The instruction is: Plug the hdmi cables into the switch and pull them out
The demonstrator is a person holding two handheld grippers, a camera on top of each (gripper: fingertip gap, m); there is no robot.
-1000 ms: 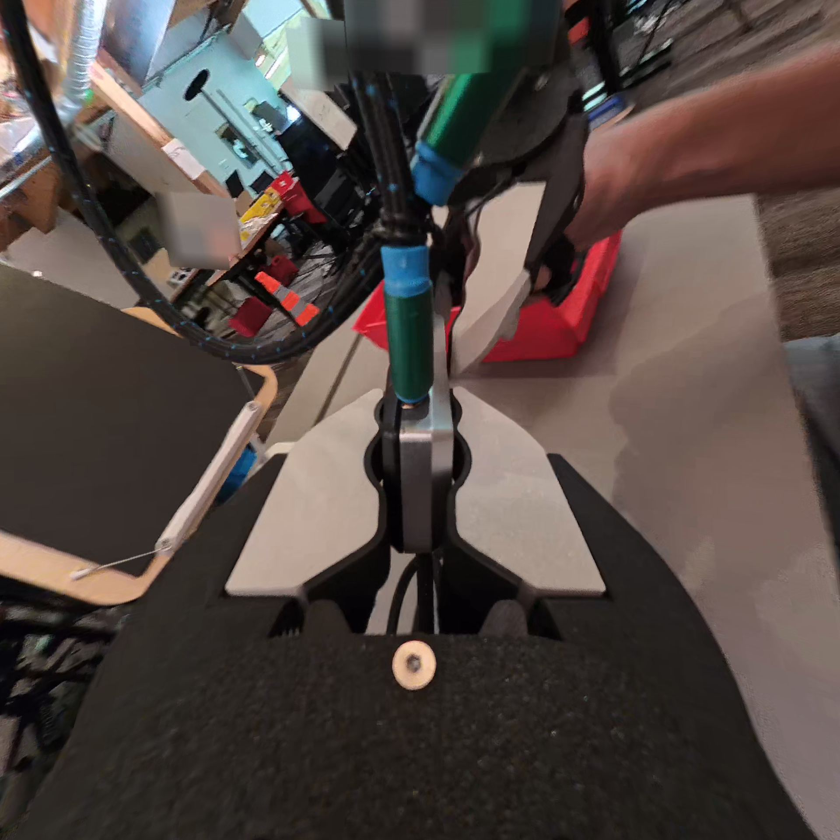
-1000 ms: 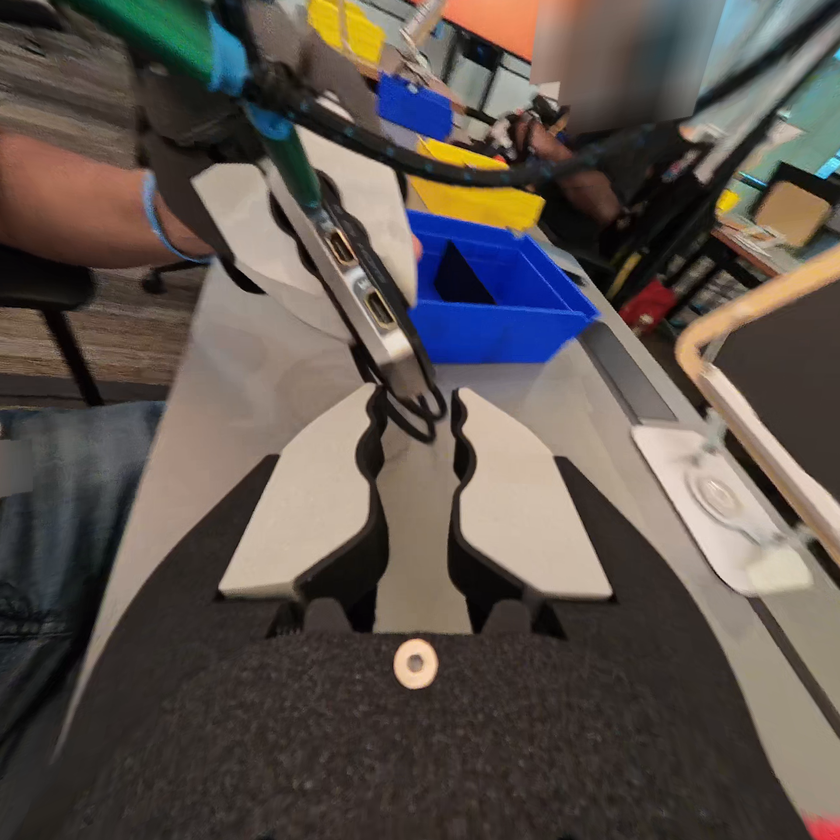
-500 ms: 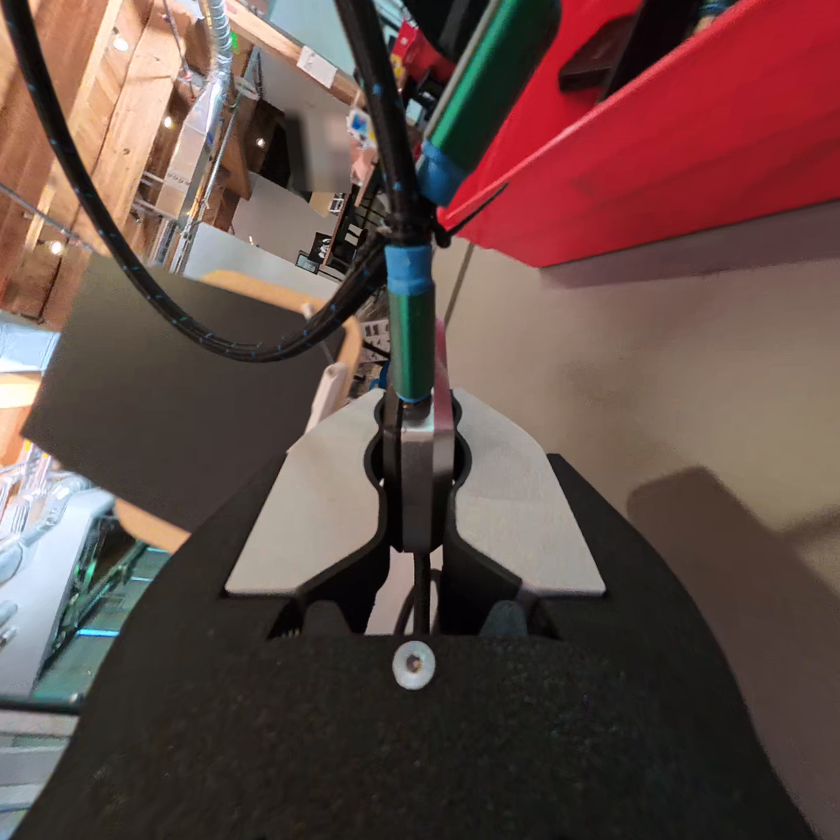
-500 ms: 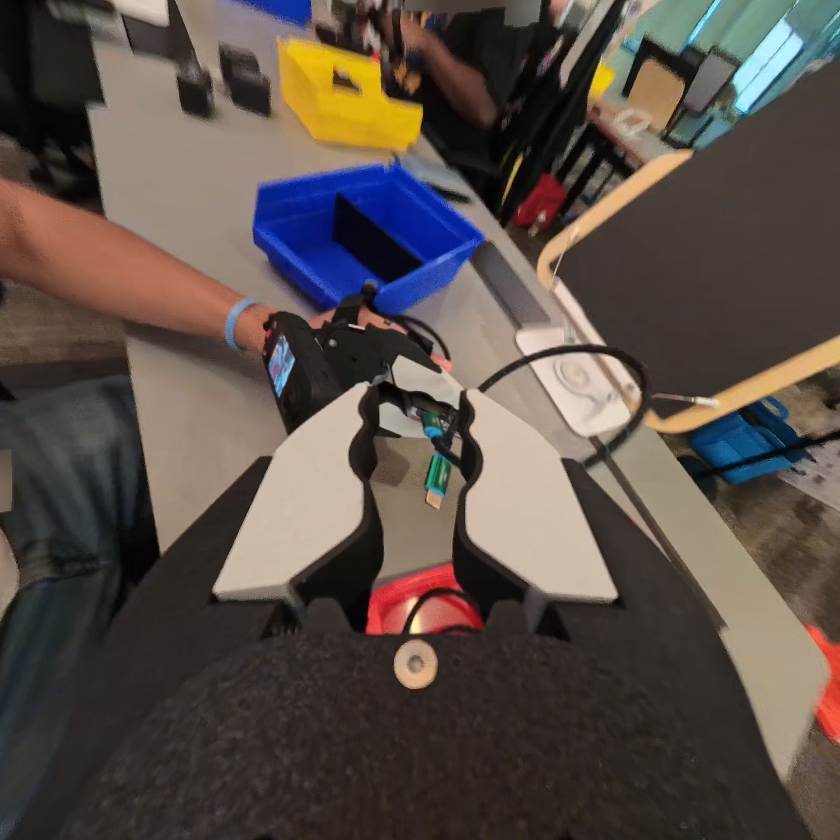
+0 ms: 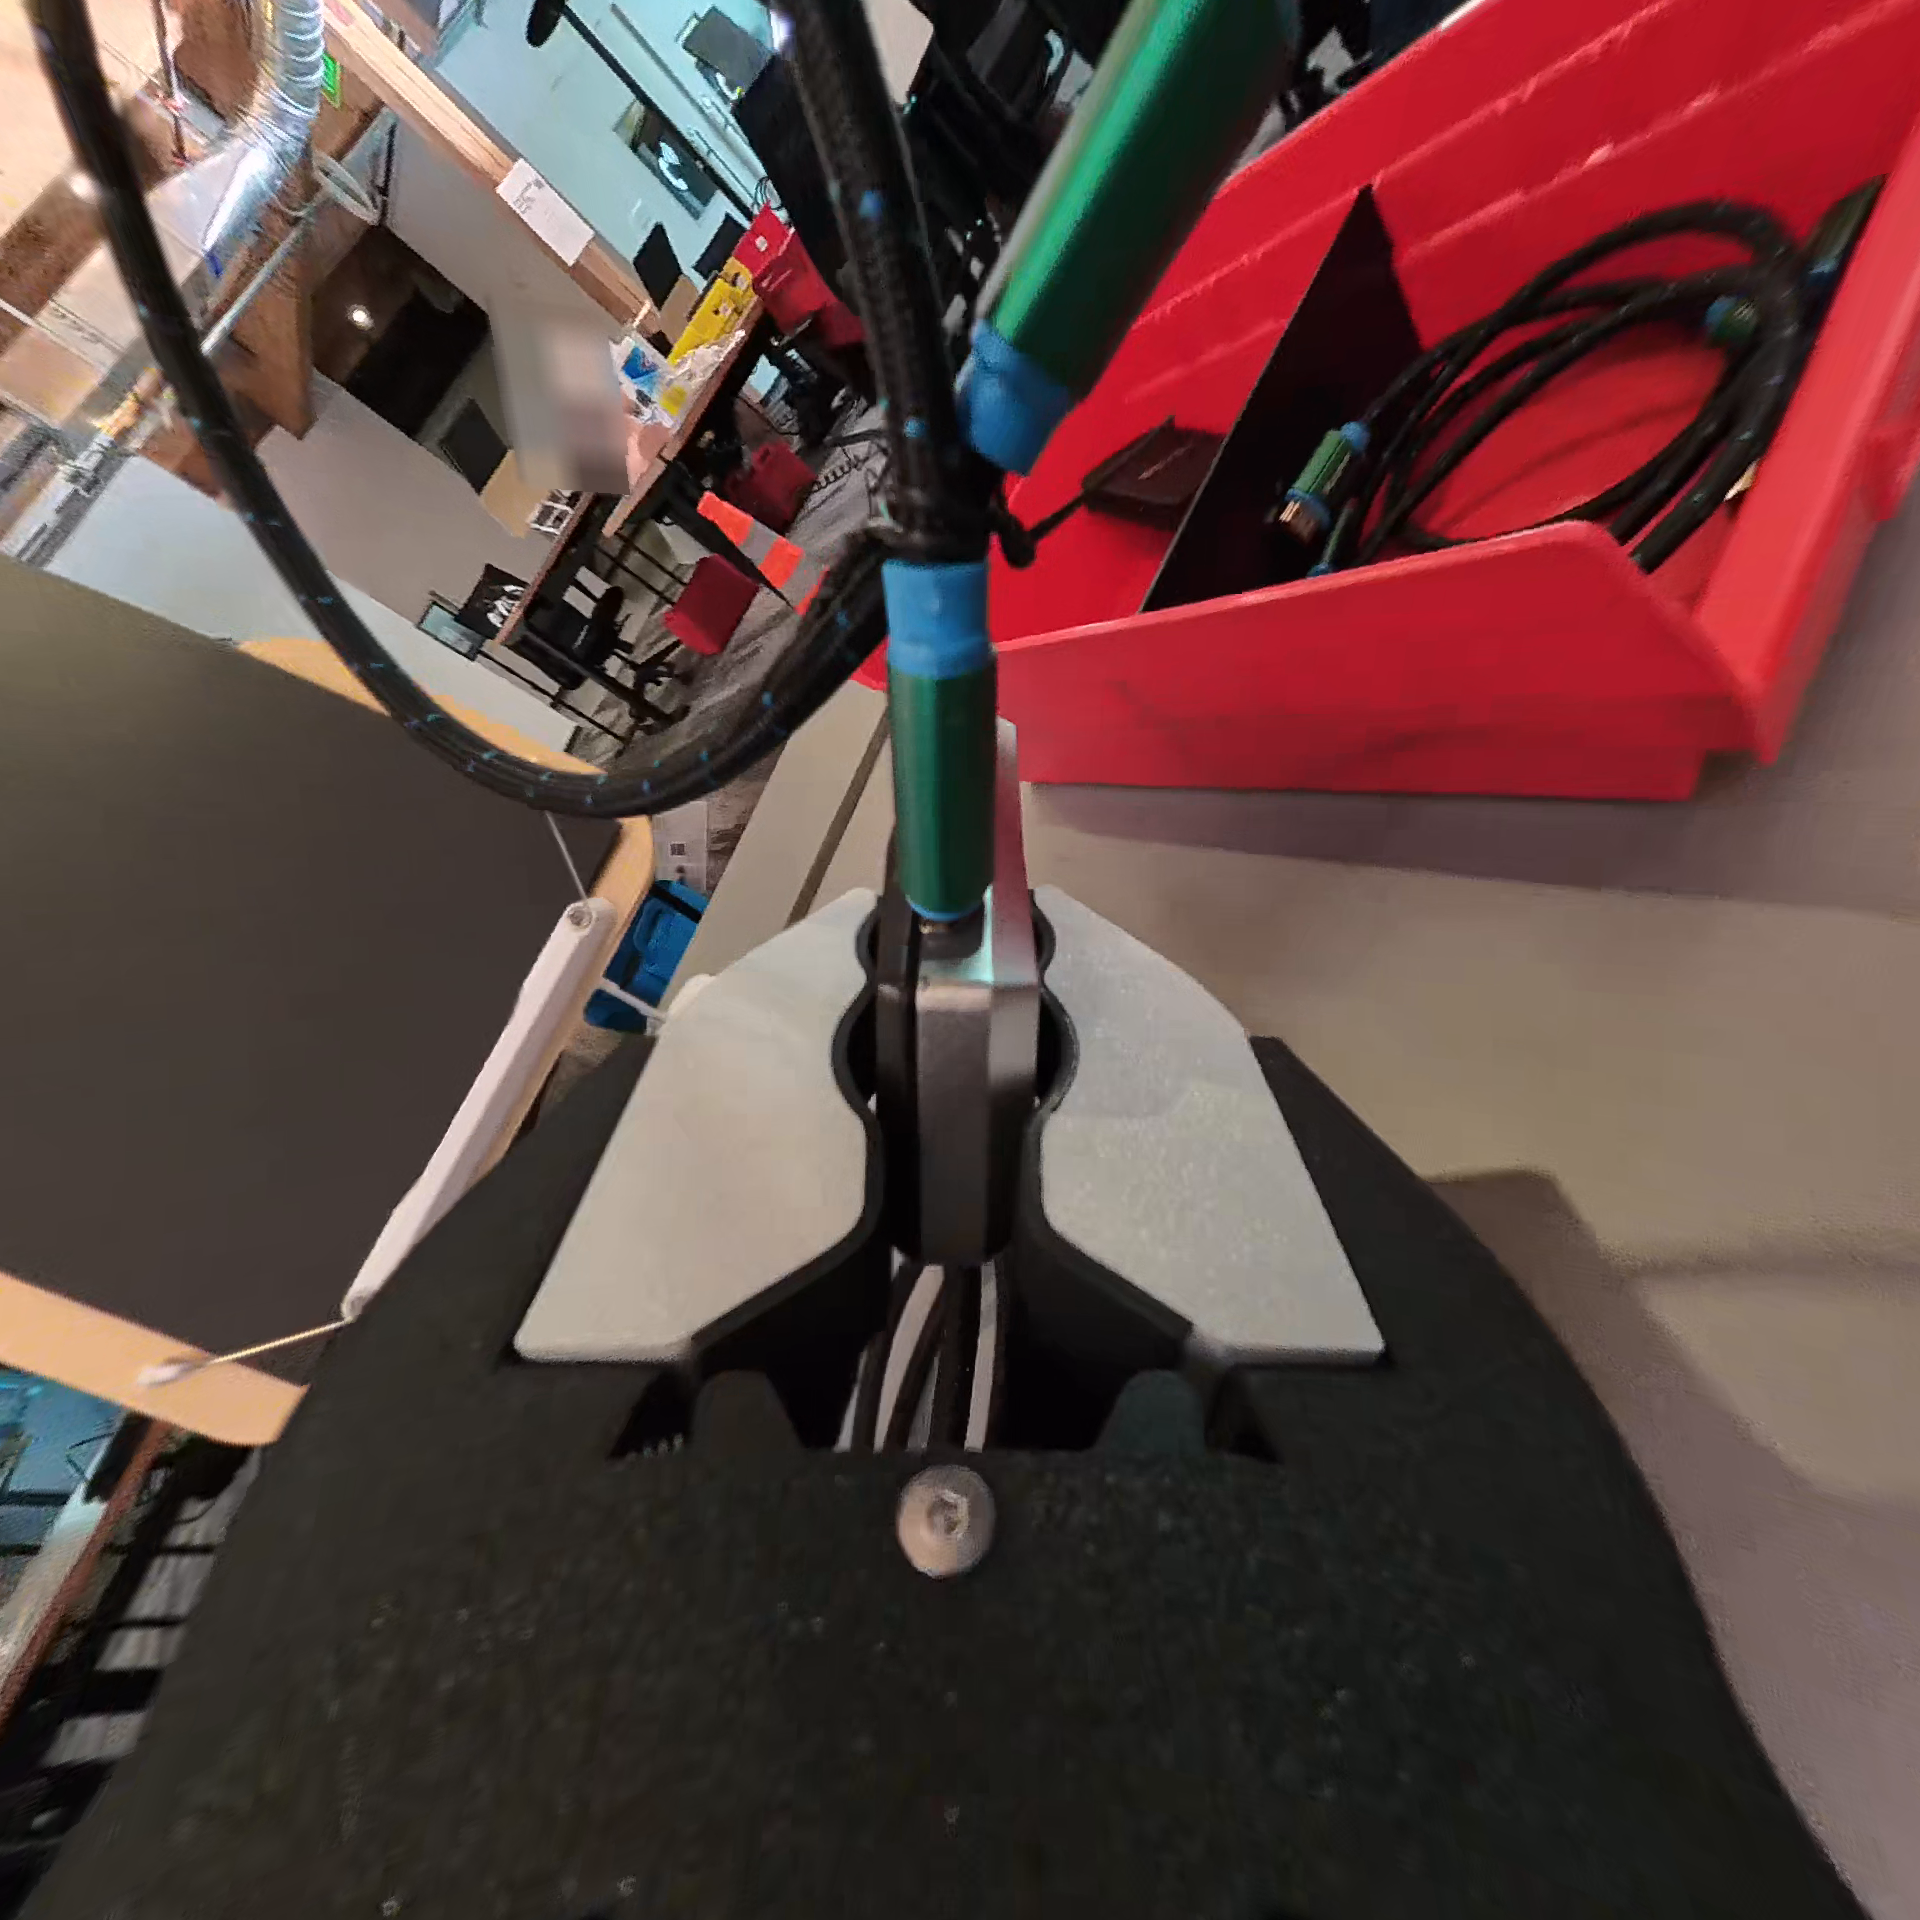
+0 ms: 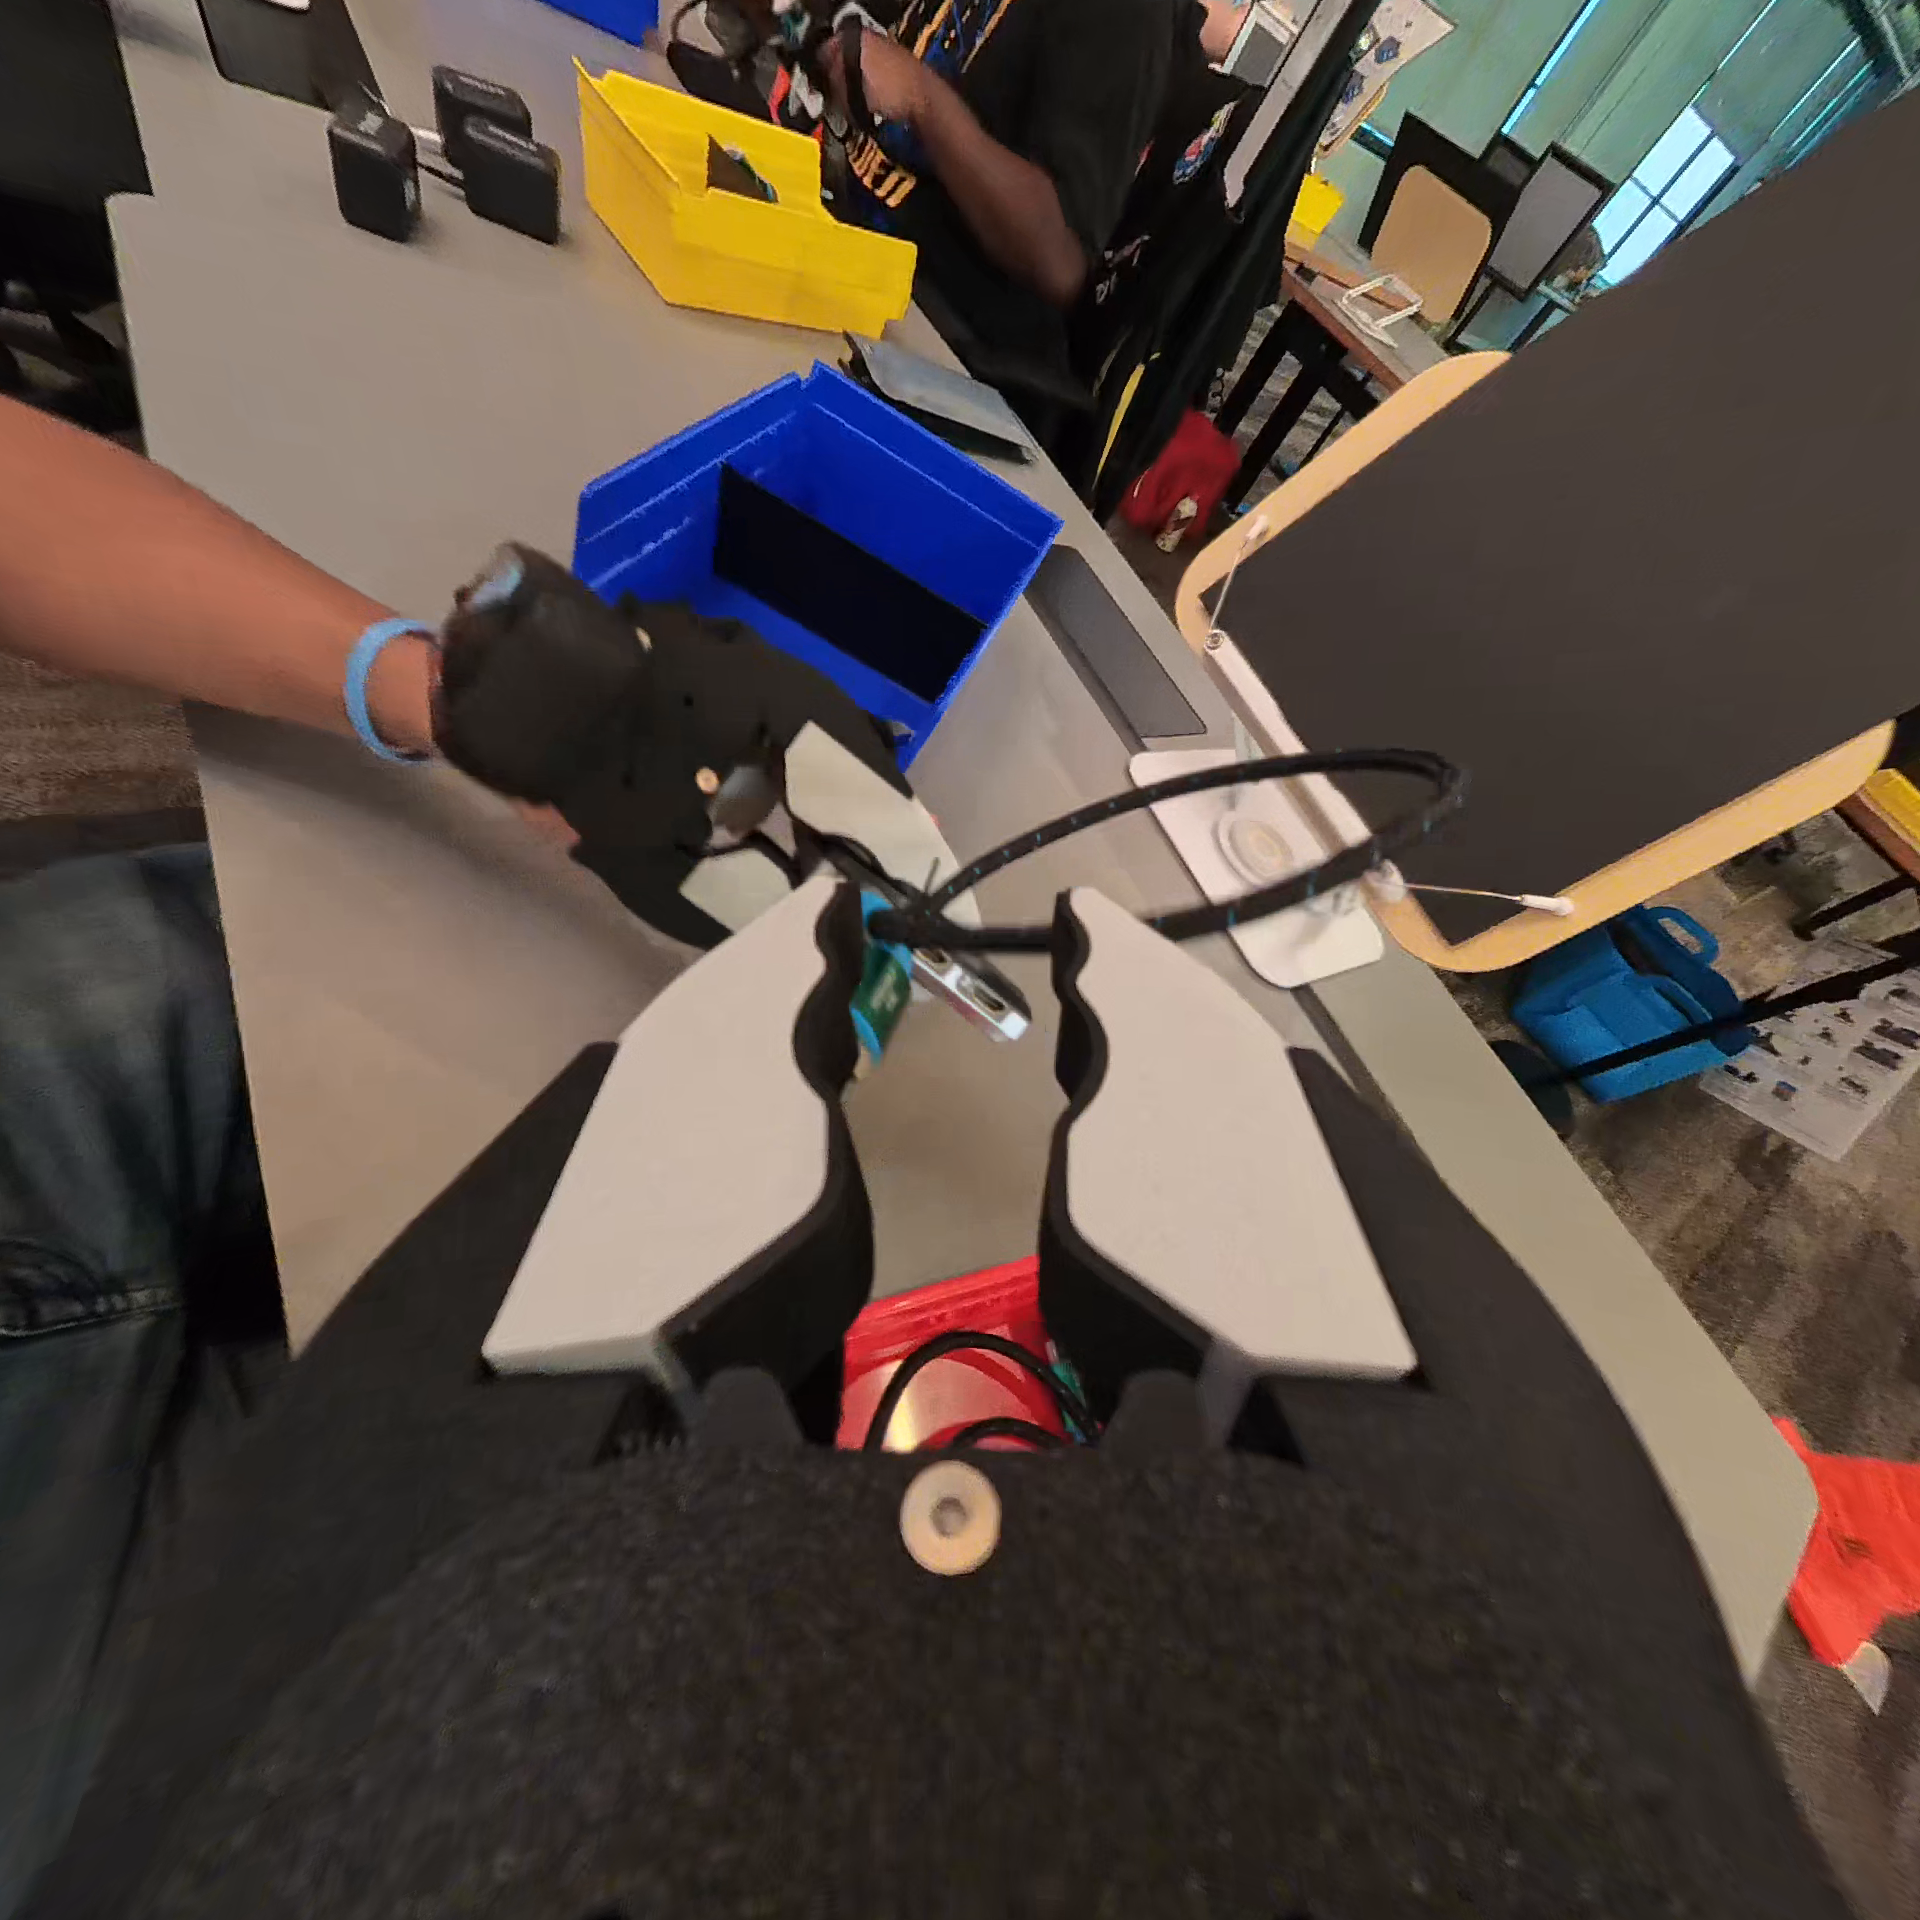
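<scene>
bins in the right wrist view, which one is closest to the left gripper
The blue bin, open, with a dark divider, just behind the left gripper. The yellow bin sits farther back on the table.

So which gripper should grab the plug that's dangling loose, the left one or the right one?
Probably the right gripper. It is open and holds nothing, and the loose green plug hangs just past its fingertips. The left gripper is shut on the switch, so it looks busy.

Grey table [image 6: 395, 436], black divider panel [image 6: 1621, 582], patterned carpet [image 6: 1766, 1226], teal walls.
</scene>
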